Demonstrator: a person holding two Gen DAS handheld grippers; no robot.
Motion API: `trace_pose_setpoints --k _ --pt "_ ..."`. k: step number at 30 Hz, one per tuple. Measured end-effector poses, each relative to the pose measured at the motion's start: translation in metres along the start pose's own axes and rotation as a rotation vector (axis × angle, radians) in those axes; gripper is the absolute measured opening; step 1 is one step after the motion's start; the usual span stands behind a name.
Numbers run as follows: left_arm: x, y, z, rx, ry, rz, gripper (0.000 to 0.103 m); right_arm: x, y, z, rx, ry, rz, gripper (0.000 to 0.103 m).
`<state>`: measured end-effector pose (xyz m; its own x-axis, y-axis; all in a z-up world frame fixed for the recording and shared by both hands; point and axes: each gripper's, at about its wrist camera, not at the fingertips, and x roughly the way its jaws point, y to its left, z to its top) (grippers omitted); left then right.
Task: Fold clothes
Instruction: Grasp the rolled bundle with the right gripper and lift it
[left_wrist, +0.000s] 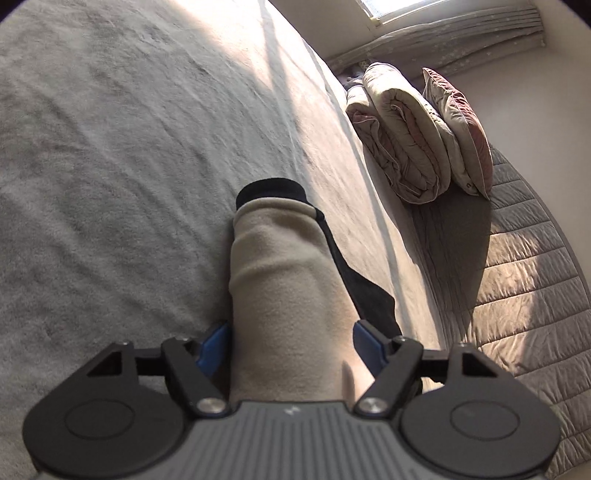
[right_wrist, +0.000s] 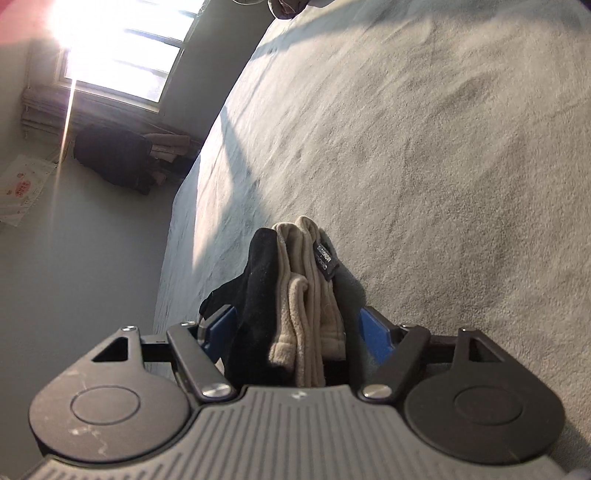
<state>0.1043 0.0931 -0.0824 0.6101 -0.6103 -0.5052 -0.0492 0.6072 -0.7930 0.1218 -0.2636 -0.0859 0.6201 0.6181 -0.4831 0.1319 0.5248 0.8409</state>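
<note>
A beige fleece garment (left_wrist: 280, 258) with black trim (left_wrist: 271, 188) lies stretched over the grey bed blanket (left_wrist: 110, 147). In the left wrist view it runs forward from between the blue pads (left_wrist: 216, 347). My left gripper (left_wrist: 290, 325) is shut on this wide fold, with the fabric filling the gap from pad to pad. In the right wrist view the same garment (right_wrist: 306, 295) is bunched into upright pleats, black fabric (right_wrist: 258, 288) on the left and a dark label (right_wrist: 325, 258) on the right. My right gripper (right_wrist: 297, 310) is shut on this bundle.
A folded quilt (left_wrist: 402, 136) and a pillow (left_wrist: 461, 129) lie on a quilted pad (left_wrist: 517, 277) beyond the blanket's edge. A bright window (right_wrist: 122, 48) and dark clothing on a pile (right_wrist: 114, 158) are to the left of the bed in the right wrist view.
</note>
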Motion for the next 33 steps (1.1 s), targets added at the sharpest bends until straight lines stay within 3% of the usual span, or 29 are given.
trace_pose_setpoints --k 2,6,17,24,33 --pt "0.002 -0.005 -0.005 0.015 -0.032 0.019 0.056 0.002 -0.002 -0.003 0.022 0.007 0.016 0.050" --pt "0.003 -0.022 -0.010 0.058 -0.079 0.041 0.046 -0.003 0.007 -0.007 0.007 -0.018 0.048 0.041" --pt "0.026 -0.105 -0.002 0.179 -0.111 -0.011 0.043 -0.052 0.032 0.024 -0.037 -0.101 0.125 0.040" --pt "0.087 -0.163 -0.013 0.221 -0.093 -0.071 0.043 -0.094 0.019 0.076 -0.069 -0.205 0.115 0.040" --pt "0.201 -0.234 -0.032 0.222 -0.029 -0.192 0.041 -0.141 -0.031 0.160 -0.061 -0.365 0.093 0.040"
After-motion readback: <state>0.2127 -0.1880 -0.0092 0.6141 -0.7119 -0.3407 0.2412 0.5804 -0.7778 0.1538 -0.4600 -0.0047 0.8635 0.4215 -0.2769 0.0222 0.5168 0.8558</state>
